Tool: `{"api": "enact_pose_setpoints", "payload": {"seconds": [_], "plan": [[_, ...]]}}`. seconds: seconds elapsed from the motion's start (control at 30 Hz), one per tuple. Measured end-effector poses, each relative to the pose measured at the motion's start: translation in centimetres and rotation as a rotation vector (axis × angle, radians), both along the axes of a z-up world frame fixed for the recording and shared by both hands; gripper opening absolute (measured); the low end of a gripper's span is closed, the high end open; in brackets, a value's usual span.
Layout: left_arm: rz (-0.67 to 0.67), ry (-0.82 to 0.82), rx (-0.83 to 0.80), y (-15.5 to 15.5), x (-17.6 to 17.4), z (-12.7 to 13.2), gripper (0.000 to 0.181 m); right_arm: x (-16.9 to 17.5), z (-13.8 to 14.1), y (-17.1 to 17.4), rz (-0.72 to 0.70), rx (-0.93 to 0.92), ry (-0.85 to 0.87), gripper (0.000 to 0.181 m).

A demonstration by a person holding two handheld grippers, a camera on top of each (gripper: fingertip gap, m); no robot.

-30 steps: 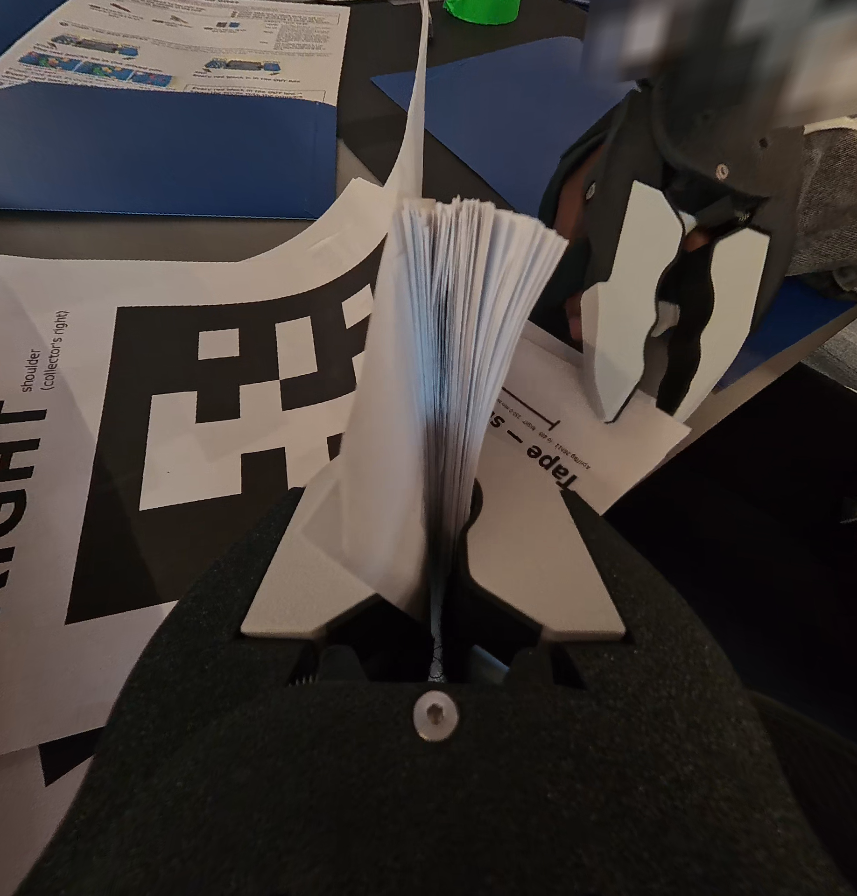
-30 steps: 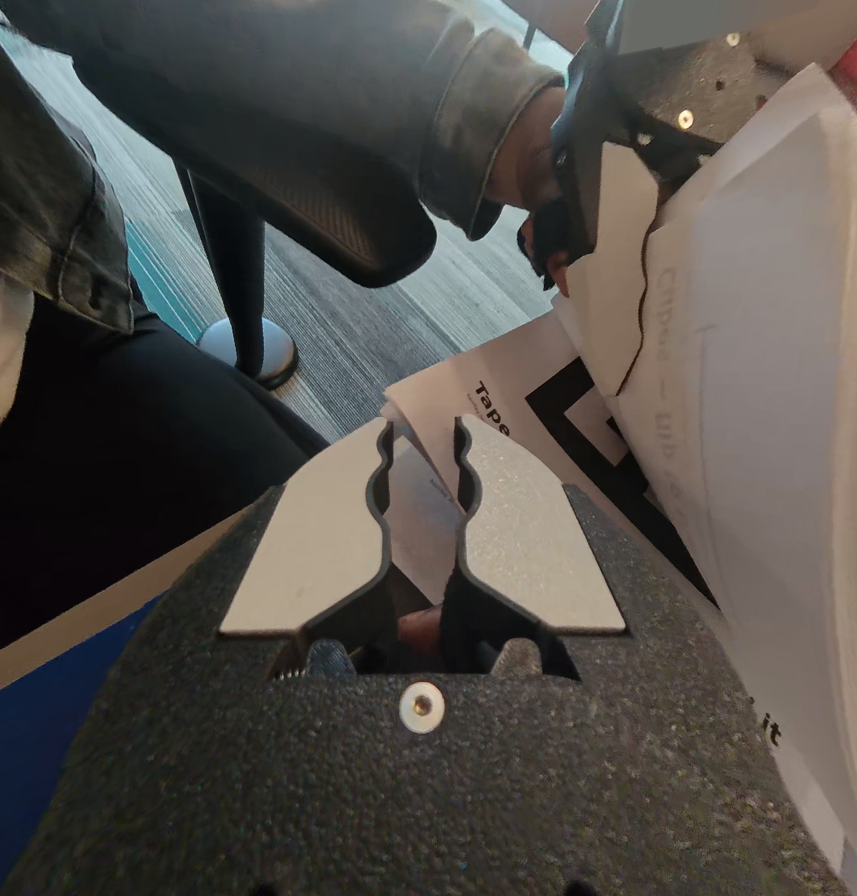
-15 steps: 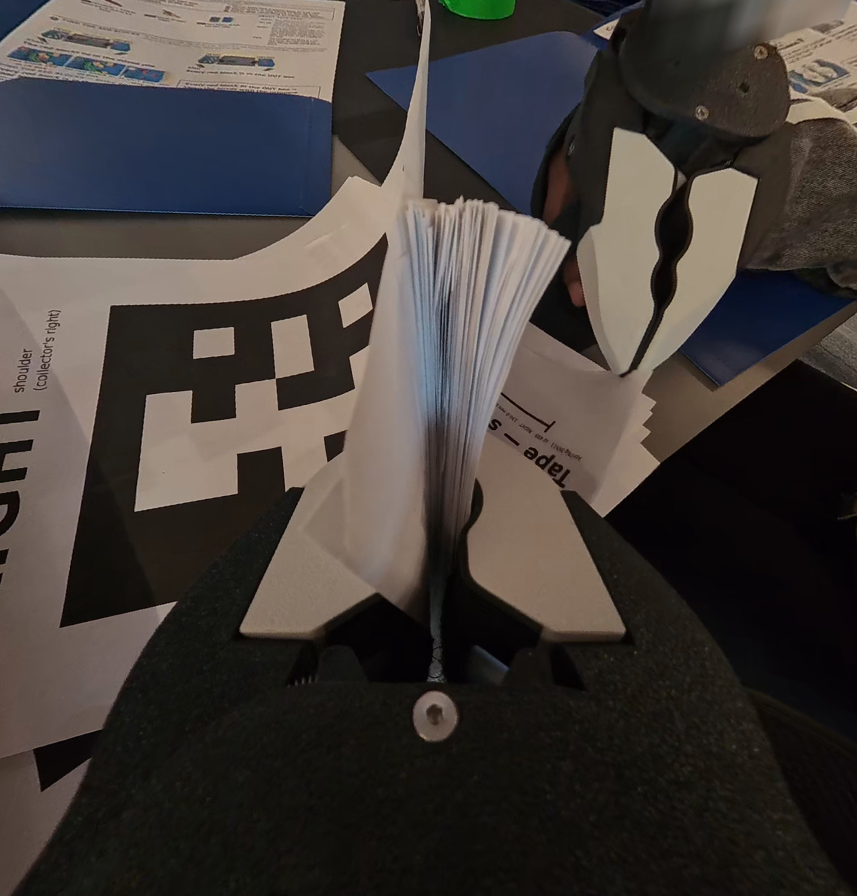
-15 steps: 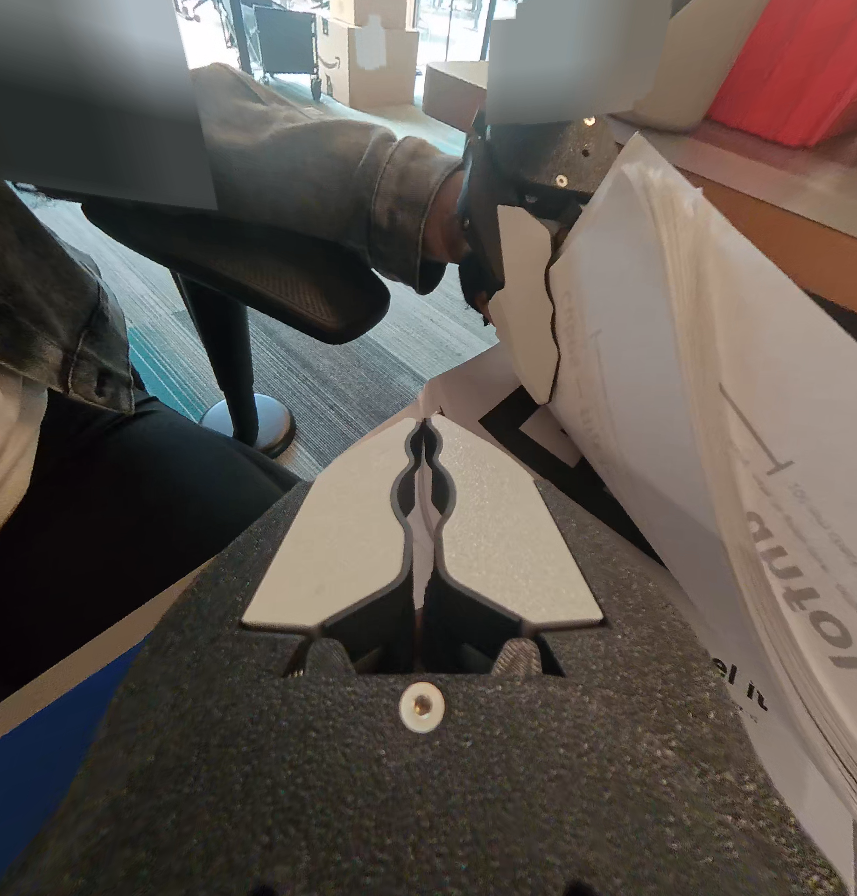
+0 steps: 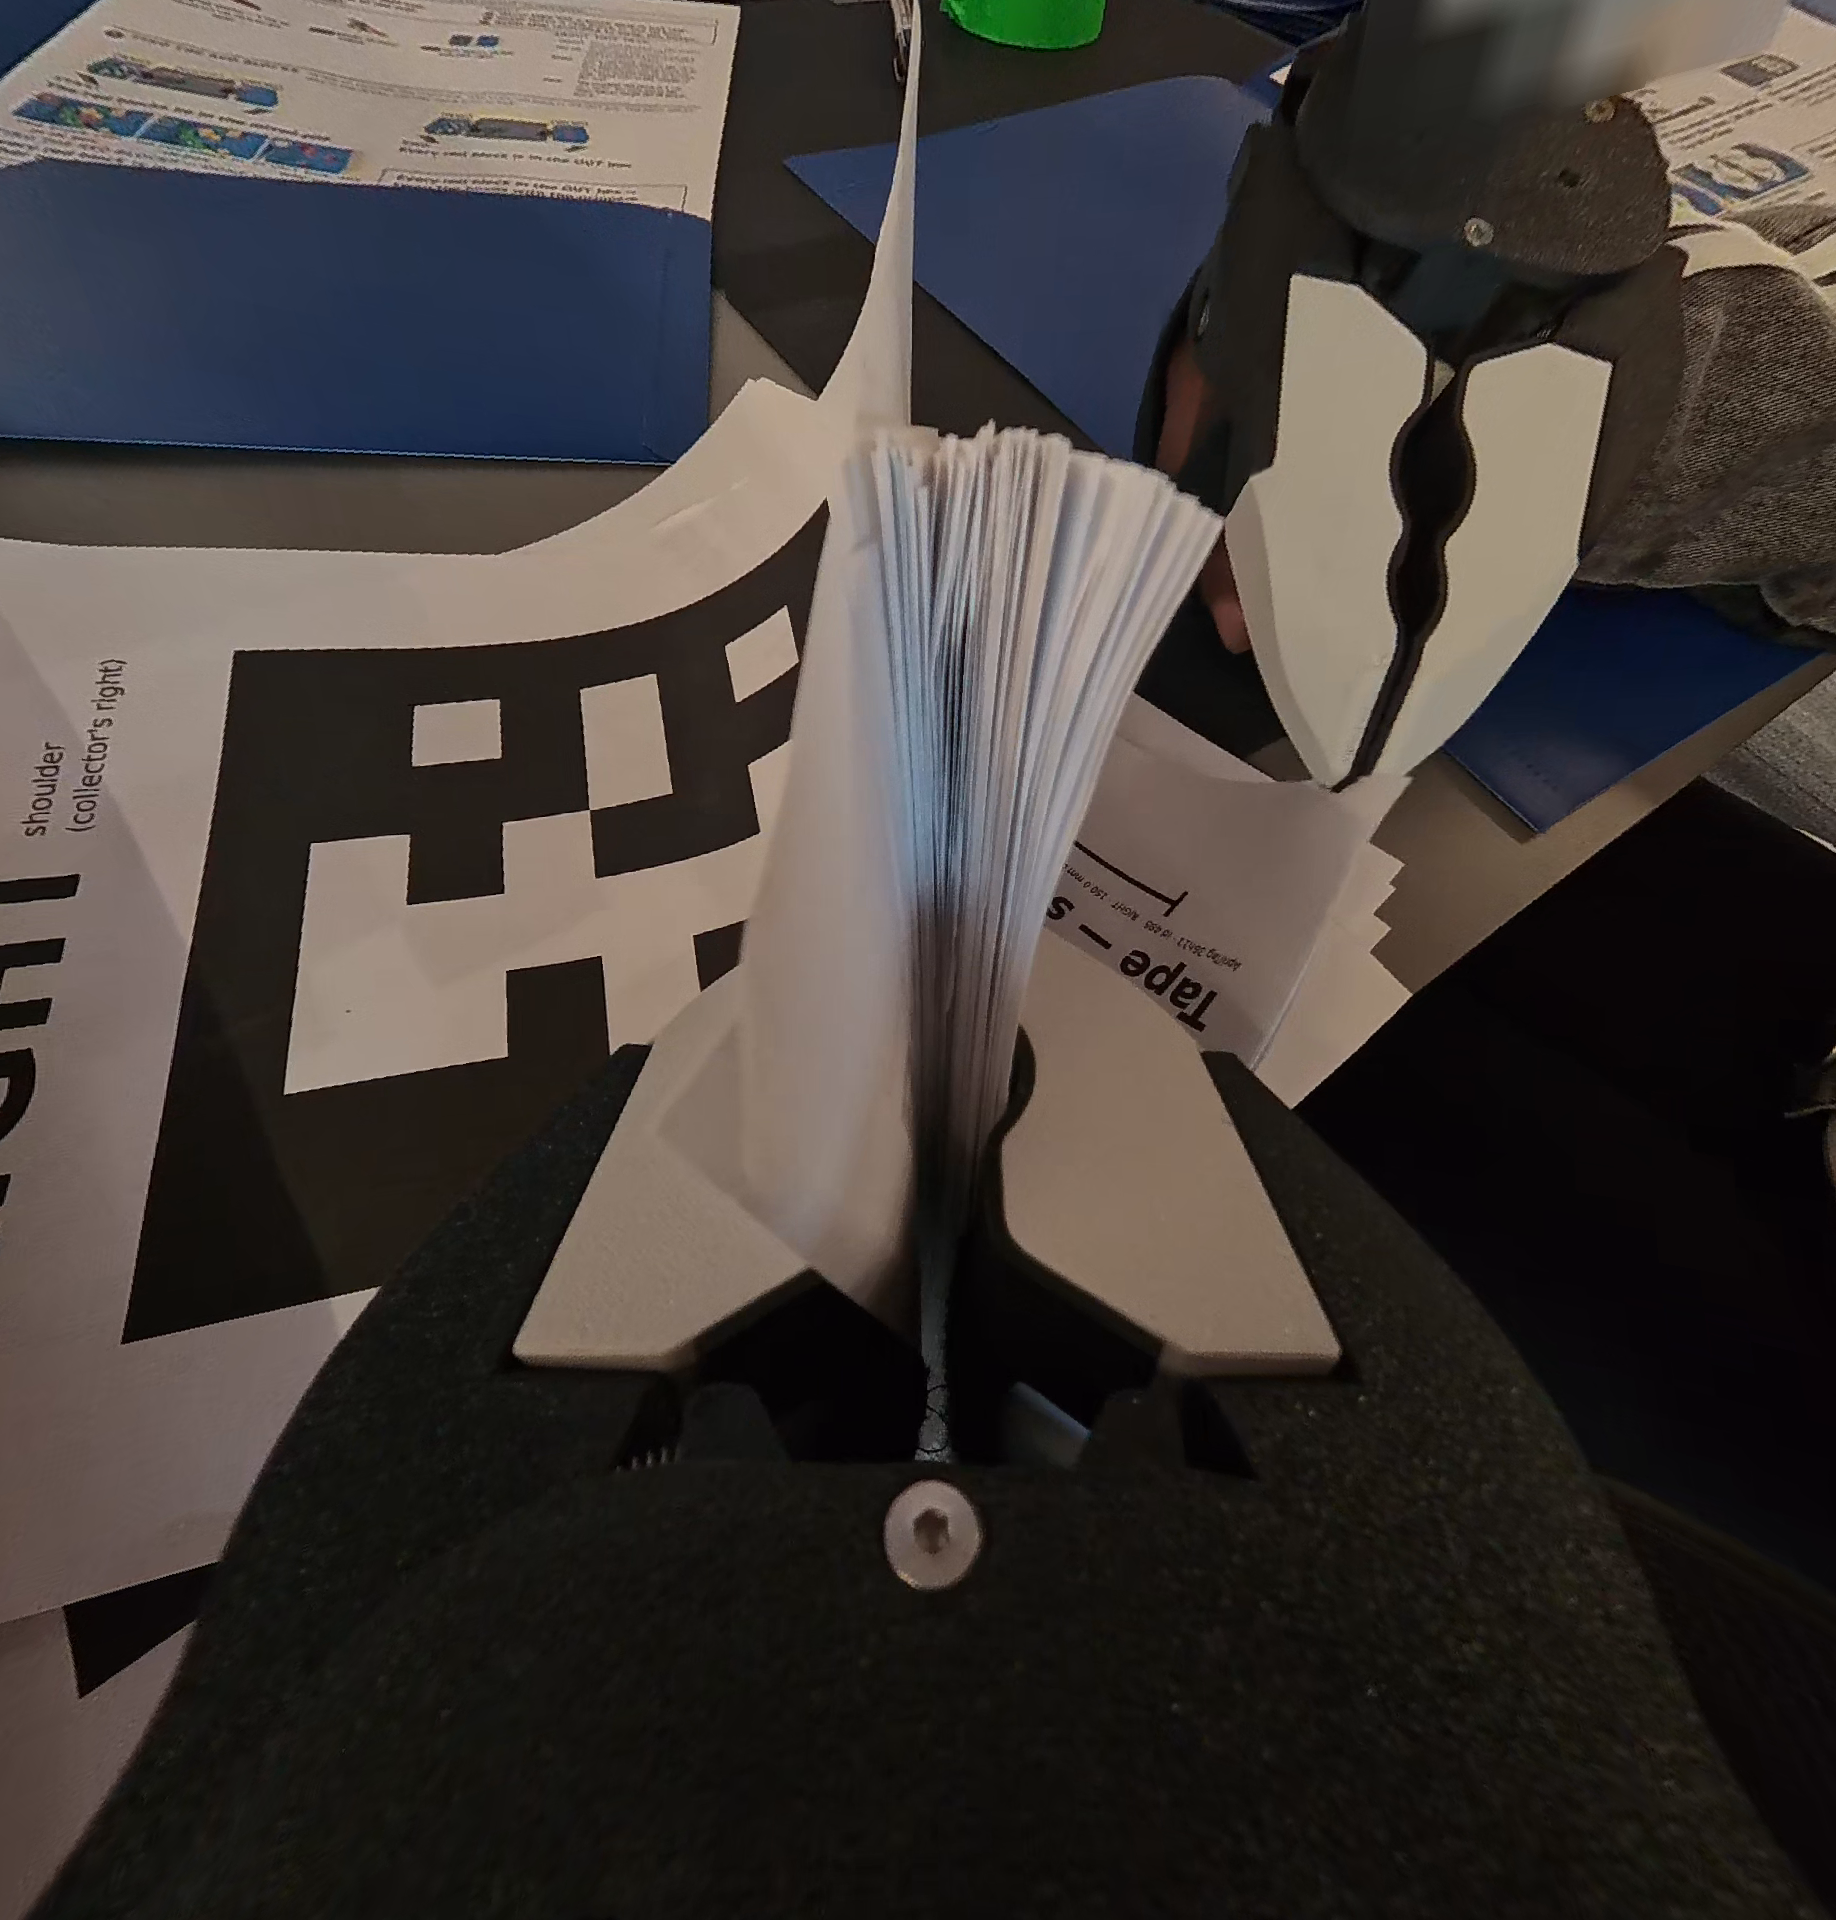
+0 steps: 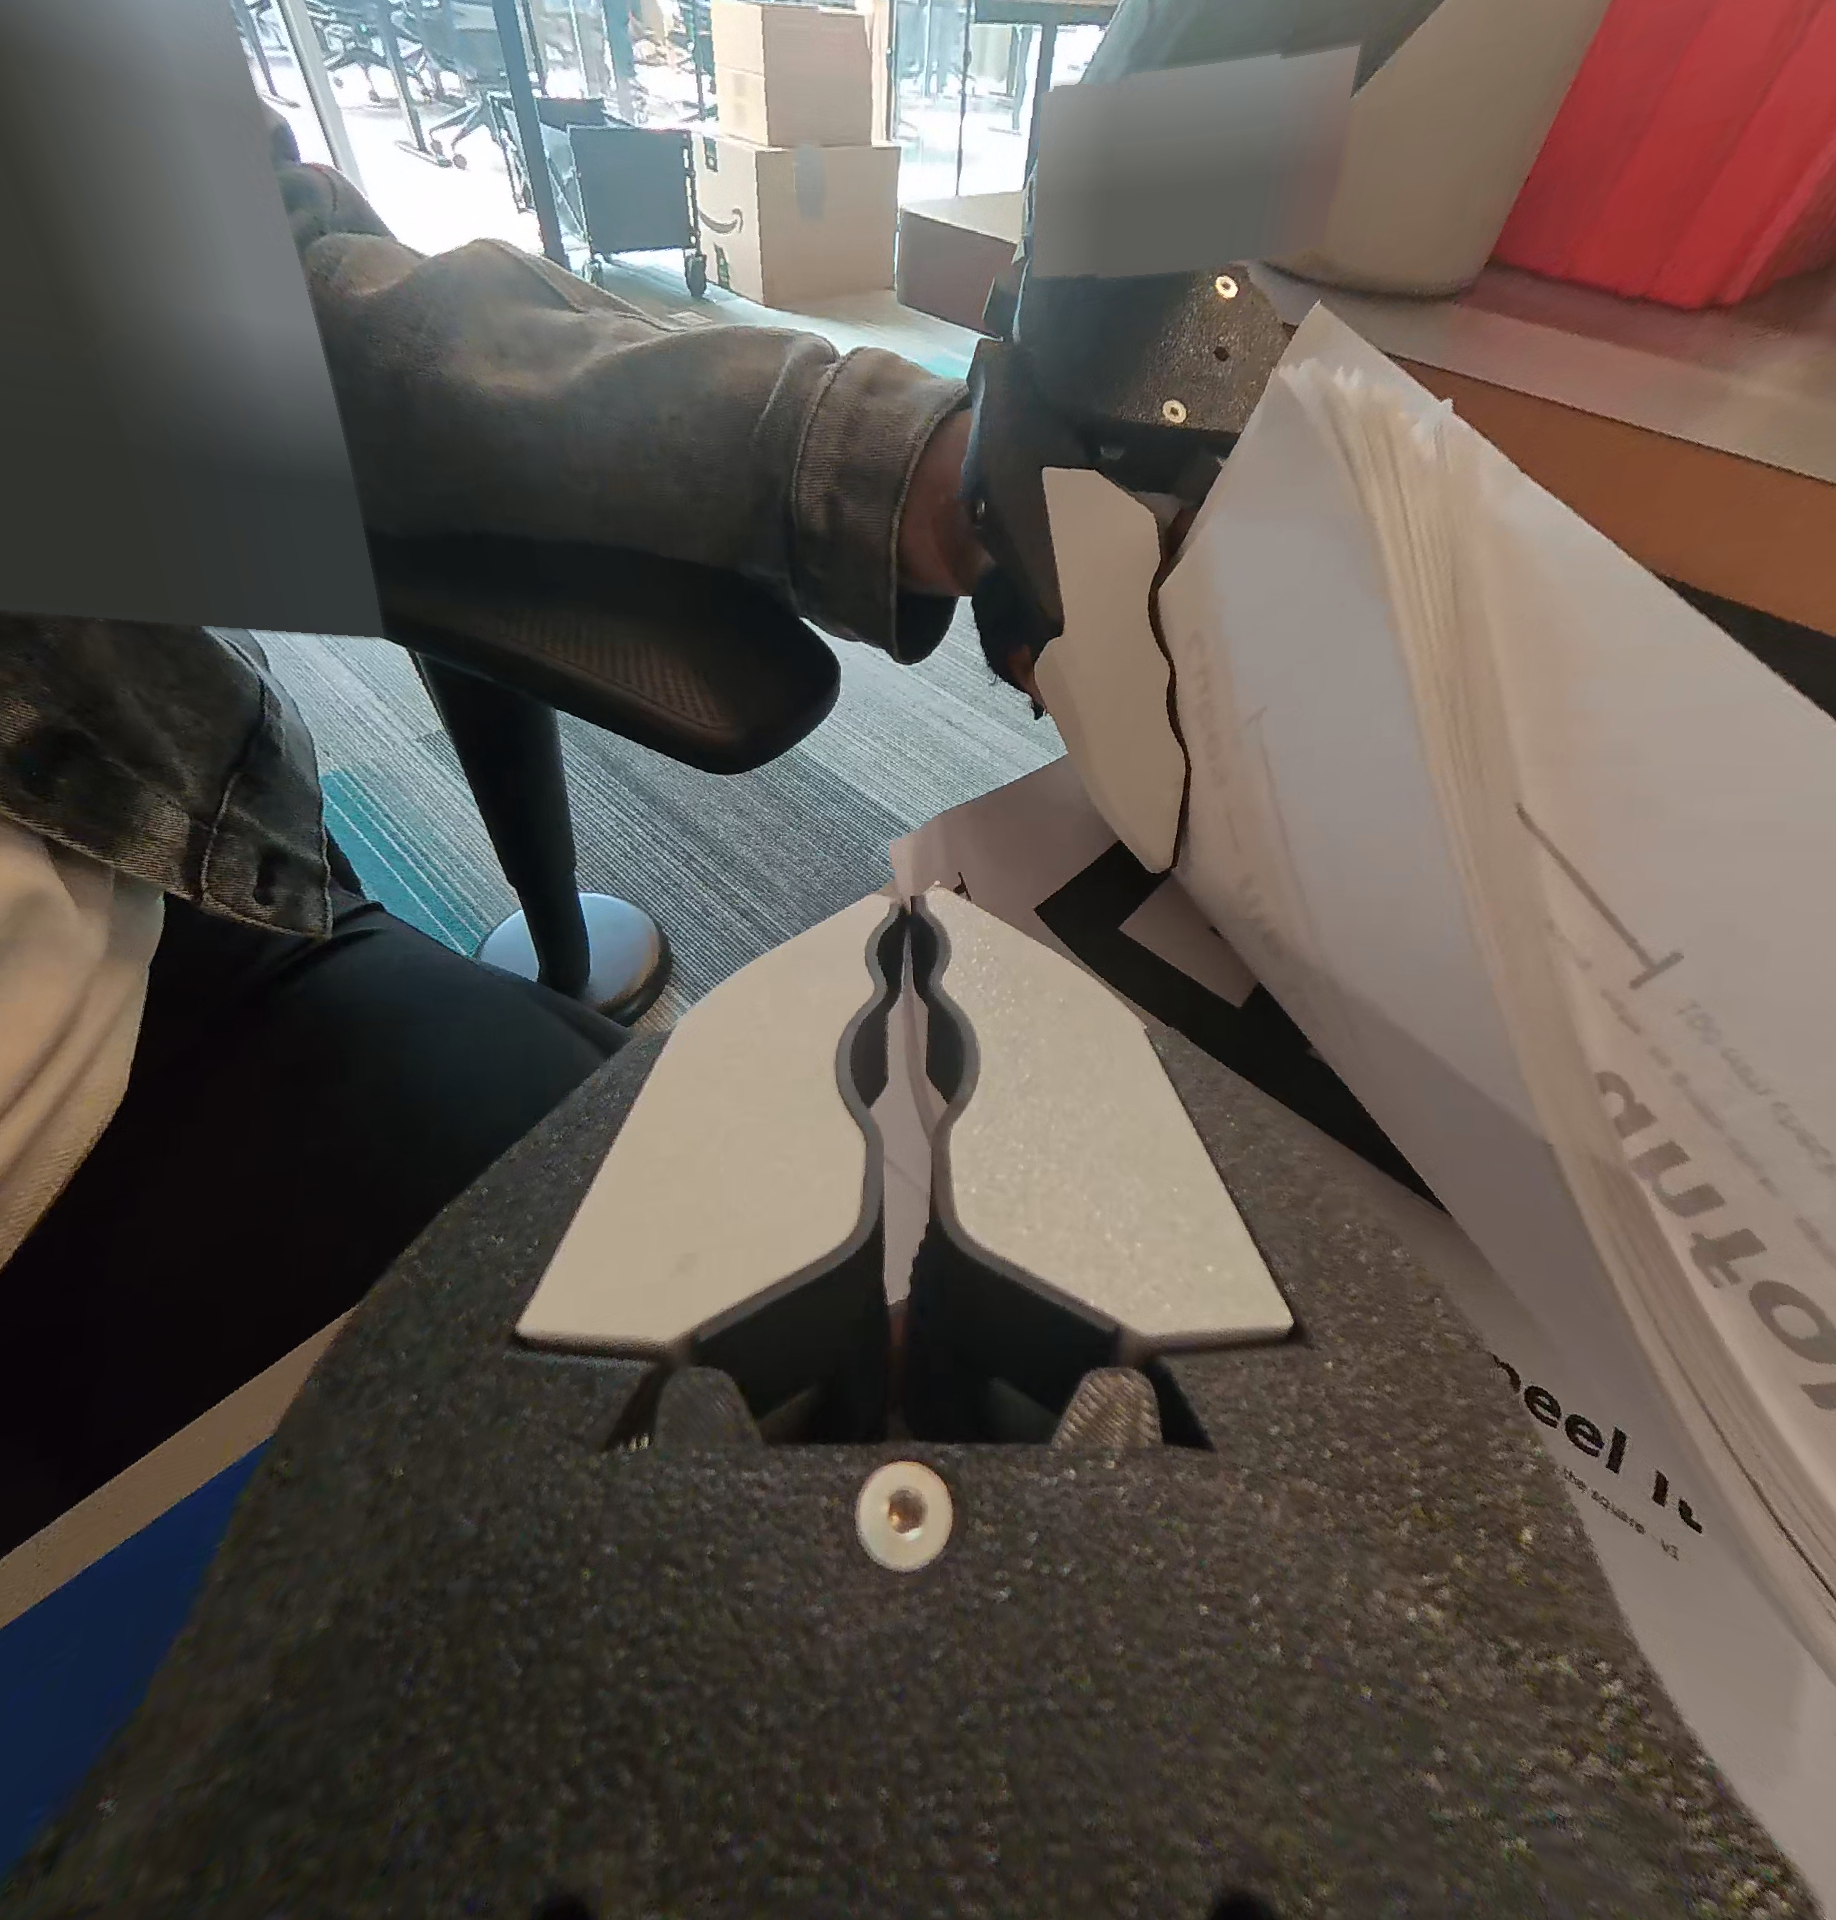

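While the left gripper (image 5: 924,1049) still clamps the upright paper stack (image 5: 1007,665), the right gripper (image 6: 909,925), spread a second ago, now pinches one loose sheet (image 5: 1236,831).

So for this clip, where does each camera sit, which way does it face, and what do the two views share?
Left wrist view: sits on the left hand-held gripper, facing across the table at the thick stack of white printed sheets it clamps; the right hand-held gripper and a grey sleeve show.
Right wrist view: sits on the right hand-held gripper, facing off the table edge toward the carpeted floor, pinching a single white sheet; sleeve and lap show.
Shared: both hand-held grippers and the stack.
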State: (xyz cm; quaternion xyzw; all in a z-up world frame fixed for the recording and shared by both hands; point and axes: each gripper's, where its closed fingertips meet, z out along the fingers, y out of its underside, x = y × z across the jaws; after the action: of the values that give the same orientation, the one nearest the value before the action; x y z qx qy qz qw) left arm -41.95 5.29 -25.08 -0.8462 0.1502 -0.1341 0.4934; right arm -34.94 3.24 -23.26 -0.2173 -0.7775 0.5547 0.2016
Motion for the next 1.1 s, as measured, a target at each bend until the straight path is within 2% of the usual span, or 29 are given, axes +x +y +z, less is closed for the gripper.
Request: {"api": "enact_pose_setpoints", "payload": {"seconds": [1.1], "plan": [[-0.003, -0.001, -0.002, 0.01, 0.03, -0.08, 0.018, 0.33, -0.23, -0.30, 0.034, -0.002, -0.021, 0.002]]}}
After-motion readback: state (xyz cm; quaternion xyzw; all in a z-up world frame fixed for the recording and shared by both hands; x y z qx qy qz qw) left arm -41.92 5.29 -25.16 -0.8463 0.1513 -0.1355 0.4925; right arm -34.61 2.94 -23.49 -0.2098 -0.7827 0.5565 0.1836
